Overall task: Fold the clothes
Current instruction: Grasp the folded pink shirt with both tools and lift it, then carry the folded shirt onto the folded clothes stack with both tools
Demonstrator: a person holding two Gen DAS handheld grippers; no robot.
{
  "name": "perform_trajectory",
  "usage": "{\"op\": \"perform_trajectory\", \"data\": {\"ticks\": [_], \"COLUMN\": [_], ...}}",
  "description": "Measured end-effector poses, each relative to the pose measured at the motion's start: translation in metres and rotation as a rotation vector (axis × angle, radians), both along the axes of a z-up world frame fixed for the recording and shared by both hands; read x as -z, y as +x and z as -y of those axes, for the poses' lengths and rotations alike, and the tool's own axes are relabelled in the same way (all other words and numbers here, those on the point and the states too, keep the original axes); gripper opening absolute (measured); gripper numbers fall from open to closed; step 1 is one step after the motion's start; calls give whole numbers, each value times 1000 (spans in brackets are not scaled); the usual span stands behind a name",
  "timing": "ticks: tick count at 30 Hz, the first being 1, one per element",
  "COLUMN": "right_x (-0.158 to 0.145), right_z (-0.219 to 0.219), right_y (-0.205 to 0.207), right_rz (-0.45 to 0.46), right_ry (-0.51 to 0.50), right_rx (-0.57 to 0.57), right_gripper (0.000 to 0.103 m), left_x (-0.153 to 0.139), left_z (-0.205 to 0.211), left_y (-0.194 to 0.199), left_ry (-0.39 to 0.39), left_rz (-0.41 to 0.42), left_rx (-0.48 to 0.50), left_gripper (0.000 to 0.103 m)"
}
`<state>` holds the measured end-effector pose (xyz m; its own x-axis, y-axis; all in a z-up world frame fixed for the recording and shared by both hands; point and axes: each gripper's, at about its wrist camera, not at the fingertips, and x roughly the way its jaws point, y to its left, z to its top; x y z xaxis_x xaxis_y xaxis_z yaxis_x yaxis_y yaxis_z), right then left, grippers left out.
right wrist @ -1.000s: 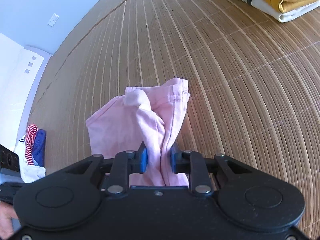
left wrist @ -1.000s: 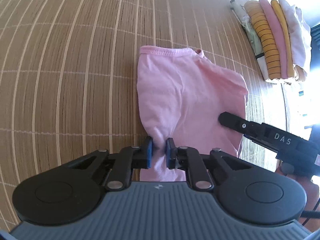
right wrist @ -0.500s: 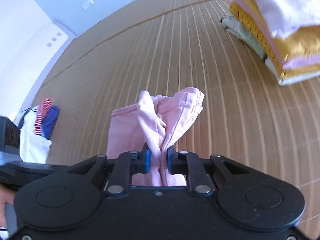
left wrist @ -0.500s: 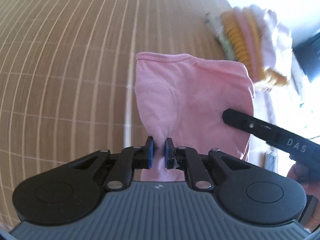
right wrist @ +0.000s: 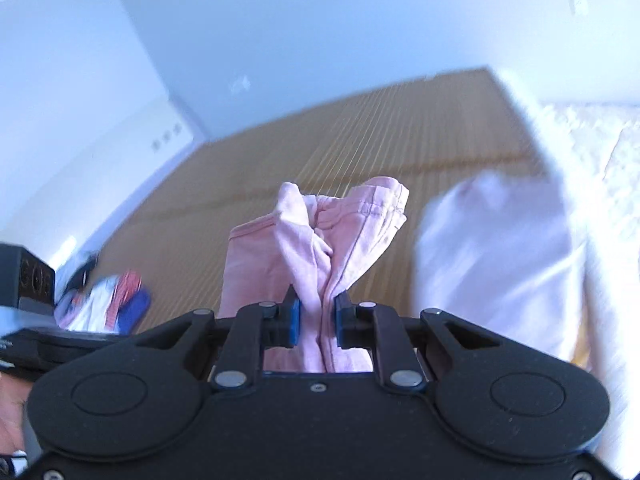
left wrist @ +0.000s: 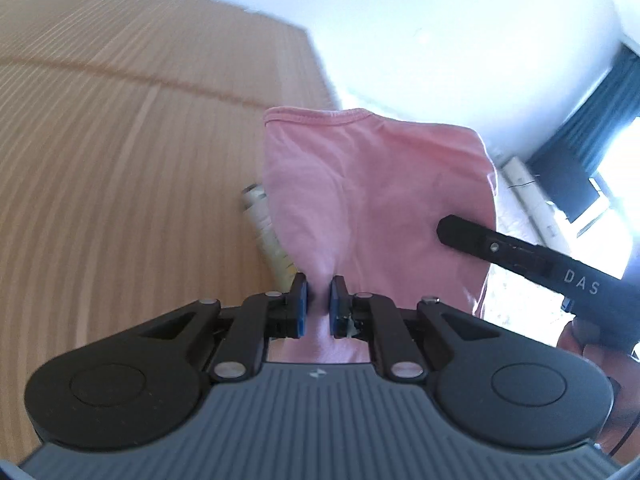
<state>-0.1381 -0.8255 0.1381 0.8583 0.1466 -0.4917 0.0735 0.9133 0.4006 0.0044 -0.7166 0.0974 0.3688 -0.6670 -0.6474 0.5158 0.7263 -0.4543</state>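
A brown woven bamboo mat covers the surface. A loose heap of white, red-striped and blue clothes lies on it at lower left.

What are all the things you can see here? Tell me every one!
pink shirt: one, pink, held up off the mat, pinched by both grippers
bamboo mat: one, tan with stripes, underneath everything
folded clothes stack: one, white top layer, blurred, at the right in the right wrist view; a pale edge peeks out behind the shirt in the left wrist view
clothes heap: one, white, red-striped and blue, far left on the mat
wall: one, pale blue-white, behind the mat
curtain: one, dark, far right by the bright window
left gripper: one, black with blue pads, shut on the shirt
right gripper: one, black with blue pads, shut on bunched shirt fabric
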Motion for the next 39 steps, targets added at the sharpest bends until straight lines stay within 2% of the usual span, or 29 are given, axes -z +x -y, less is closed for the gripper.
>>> {"op": "perform_trajectory", "data": {"ticks": [3,5,7,11,14,15,16,17,19,22,25,27,29,31,33,36,38,39], "right_x": [-8,-2,11,52,84,93,102,109,116,106,85,65,50,48,51,69,80,83], "right_z": [49,79,106,142,158,162,166,169,173,176,172,169,165,158,149,146,150,152], "right_y": [-2,0,2,22,34,36,39,39,32,14,-9,-27,-32,-18,2,24,33,35], "right_rz": [43,57,67,39,-15,-27,-39,-33,8,60,98,168,225,206,161,103,76,56], "right_ry": [31,76,124,224,253,258,264,277,303,236,152,123,152,169,166,181,150,108], "right_rx": [39,75,103,141,179,189,199,209,213,210,272,308,294,225,154,133,123,117], "right_gripper": [18,18,18,18,24,29,36,37,39,43,44,43,43,43,43,42,31,21], "left_x": [-8,-8,-2,30,54,61,64,66,70,68,46,31,19,15,25,55,67,65], "left_z": [67,103,127,160,166,165,161,157,140,118,98,100,108,129,151,174,174,170], "left_y": [14,23,32,51,55,54,54,54,54,64,60,59,59,61,59,62,67,66], "left_ry": [-9,-5,19,108,128,126,115,103,65,27,73,107,124,131,159,260,277,258], "left_rz": [33,53,54,20,13,18,24,29,3,-59,1,63,115,146,143,157,194,184], "left_rx": [15,41,56,53,60,64,67,70,57,24,16,34,67,122,152,163,177,178], "left_gripper": [13,13,13,13,15,18,25,27,41,42,42,42,43,43,43,43,45,47]}}
